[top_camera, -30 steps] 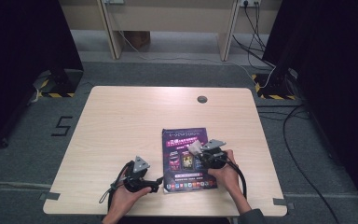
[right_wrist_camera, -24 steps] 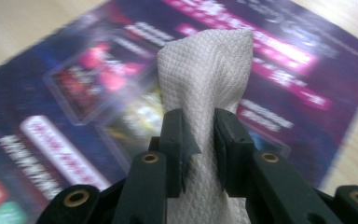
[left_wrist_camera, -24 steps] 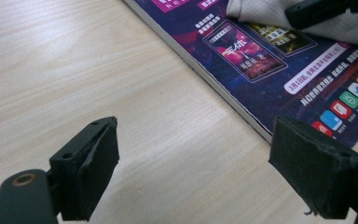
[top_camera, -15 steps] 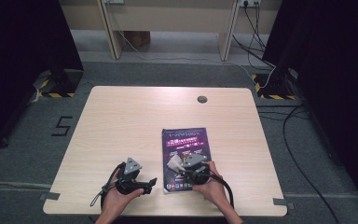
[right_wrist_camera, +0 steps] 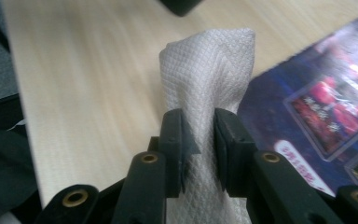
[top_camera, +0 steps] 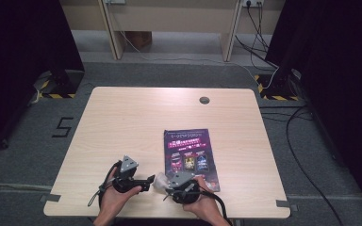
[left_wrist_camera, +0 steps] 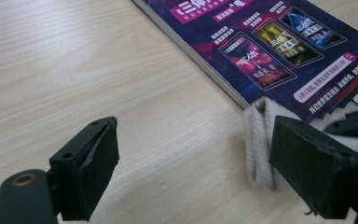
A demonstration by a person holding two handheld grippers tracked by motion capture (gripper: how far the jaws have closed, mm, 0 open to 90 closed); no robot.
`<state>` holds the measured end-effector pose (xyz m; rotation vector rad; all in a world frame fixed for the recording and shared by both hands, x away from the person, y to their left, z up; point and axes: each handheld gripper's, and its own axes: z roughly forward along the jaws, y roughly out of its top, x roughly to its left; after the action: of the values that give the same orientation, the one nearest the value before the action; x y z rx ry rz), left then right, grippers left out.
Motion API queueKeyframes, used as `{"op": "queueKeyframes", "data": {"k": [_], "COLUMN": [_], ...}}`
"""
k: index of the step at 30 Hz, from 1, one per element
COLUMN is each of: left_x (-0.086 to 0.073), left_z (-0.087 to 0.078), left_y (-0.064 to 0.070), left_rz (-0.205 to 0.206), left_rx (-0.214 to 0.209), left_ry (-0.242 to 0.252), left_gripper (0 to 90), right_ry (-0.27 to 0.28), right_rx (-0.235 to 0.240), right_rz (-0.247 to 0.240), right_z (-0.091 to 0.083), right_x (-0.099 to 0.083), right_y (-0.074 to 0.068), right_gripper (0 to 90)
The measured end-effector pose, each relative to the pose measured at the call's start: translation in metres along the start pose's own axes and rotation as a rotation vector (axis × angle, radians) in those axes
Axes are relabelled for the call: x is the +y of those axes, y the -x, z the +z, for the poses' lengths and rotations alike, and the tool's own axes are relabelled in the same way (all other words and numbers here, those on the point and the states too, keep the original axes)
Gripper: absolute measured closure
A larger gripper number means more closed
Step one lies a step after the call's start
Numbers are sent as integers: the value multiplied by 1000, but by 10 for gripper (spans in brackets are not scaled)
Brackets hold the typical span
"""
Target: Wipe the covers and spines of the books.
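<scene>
A white cloth [right_wrist_camera: 205, 116] is pinched between the jaws of the right hand-held gripper [right_wrist_camera: 198, 140], which are closed on its folded middle. In the right gripper view the cloth's fine diamond weave is plain, and its free end stands straight up toward twelve o'clock past the jaw tips, its long axis running along the jaws. The left gripper view gives another side of the same cloth [left_wrist_camera: 261, 140]: a thick, ribbed folded edge lying on the table [left_wrist_camera: 98, 70] at about four o'clock, just at the near corner of the magazine [left_wrist_camera: 279, 51], with the weave too coarse-looking there to match in detail. From the high view the cloth [top_camera: 159, 181] is a small pale wad near the table's near edge, between the two tools, at about eight o'clock from the magazine [top_camera: 191, 155].

The left hand-held gripper [left_wrist_camera: 196, 158] stands wide open, one jaw on bare wood and the other just beside the cloth; whether that jaw touches it I cannot tell. In the high view the left hand-held gripper [top_camera: 146, 181] points toward three o'clock, at the right hand-held gripper [top_camera: 169, 184], each held in a hand at the table's front edge.
</scene>
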<state>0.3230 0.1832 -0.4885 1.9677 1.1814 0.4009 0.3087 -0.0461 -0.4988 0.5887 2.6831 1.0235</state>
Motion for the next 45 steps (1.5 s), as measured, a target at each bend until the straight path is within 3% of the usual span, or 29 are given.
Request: {"op": "queueKeyframes", "data": {"k": [3, 7, 10, 26, 29, 31, 35, 39, 45], "left_x": [0, -1, -2, -8, -9, -9, -9, -9, -10], "left_z": [0, 1, 3, 15, 15, 15, 16, 17, 18], "left_y": [0, 2, 3, 26, 26, 26, 26, 28, 28], "left_rz": [6, 14, 19, 110, 117, 118, 116, 119, 123], "left_rx": [4, 2, -3, -52, -50, -54, -56, -62, -66], "left_ry": [-4, -8, -14, -73, -77, -77, -78, -82, -85], "left_gripper": [151, 151, 151, 157, 158, 158, 158, 158, 162], "right_ry": [-6, -3, -6, 5, 7, 5, 67, 105, 97], "right_rx": [-7, 11, -8, -284, -311, -353, -400, -446, -505], "right_rz": [-19, 4, 28, 277, 324, 315, 349, 406, 485], "right_z": [0, -1, -3, -36, -43, -49, -75, -99, -120], "right_x": [1, 0, -4, -50, -56, -57, -59, -72, -95], "right_y": [-3, 2, 11, 113, 125, 131, 144, 155, 170], "right_gripper": [744, 742, 743, 748, 754, 754, 754, 753, 748]}}
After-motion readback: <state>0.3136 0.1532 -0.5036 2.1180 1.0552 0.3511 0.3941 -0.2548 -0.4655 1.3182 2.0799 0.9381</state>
